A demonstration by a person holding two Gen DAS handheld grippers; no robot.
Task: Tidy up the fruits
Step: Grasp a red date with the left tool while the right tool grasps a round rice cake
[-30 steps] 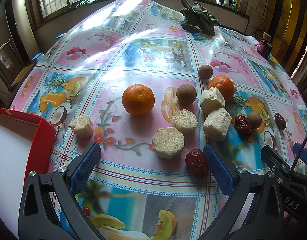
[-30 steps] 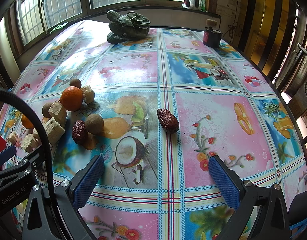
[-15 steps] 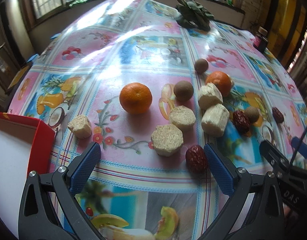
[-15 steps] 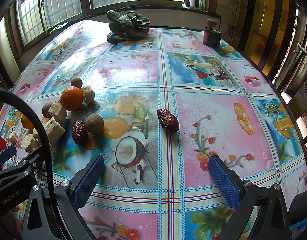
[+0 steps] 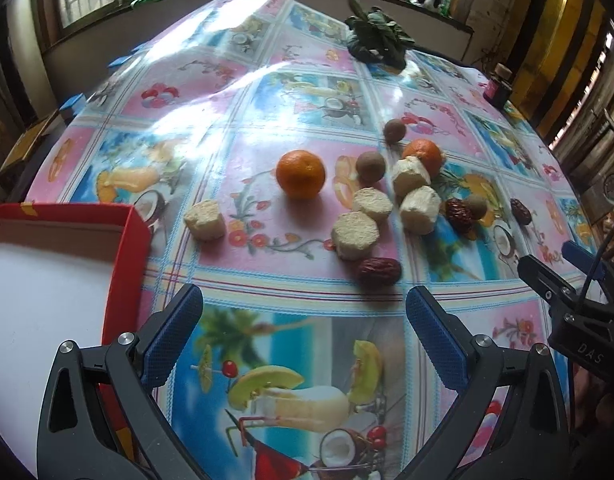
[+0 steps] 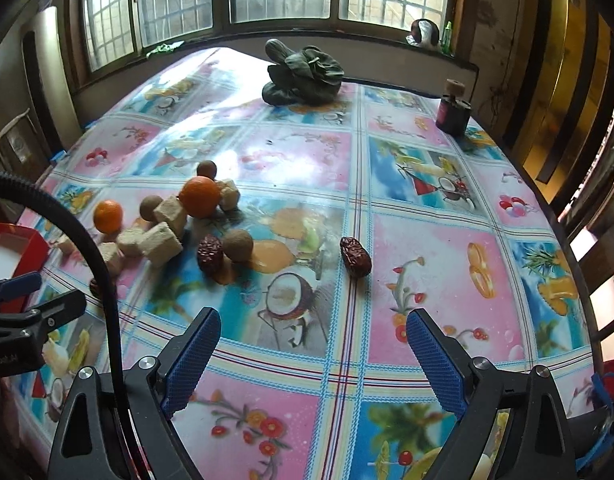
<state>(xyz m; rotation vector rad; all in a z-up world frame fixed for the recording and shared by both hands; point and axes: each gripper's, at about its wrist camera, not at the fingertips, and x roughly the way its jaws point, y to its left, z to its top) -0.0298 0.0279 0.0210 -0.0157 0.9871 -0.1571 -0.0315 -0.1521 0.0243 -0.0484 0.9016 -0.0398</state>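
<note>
The left claw (image 5: 303, 312) is wide apart and holds nothing. The right claw (image 6: 313, 334) is wide apart too. Fruit sits on the worktop (image 5: 267, 92) with its bright picture cloth. A round orange tangerine (image 5: 300, 174) stands alone. Pale, rough sugarcane chunks (image 5: 355, 235) lie near it. A dark red wrinkly date (image 5: 379, 271) lies just past the left claw. A red box (image 5: 125, 240) with a white inside sits at the left.
</note>
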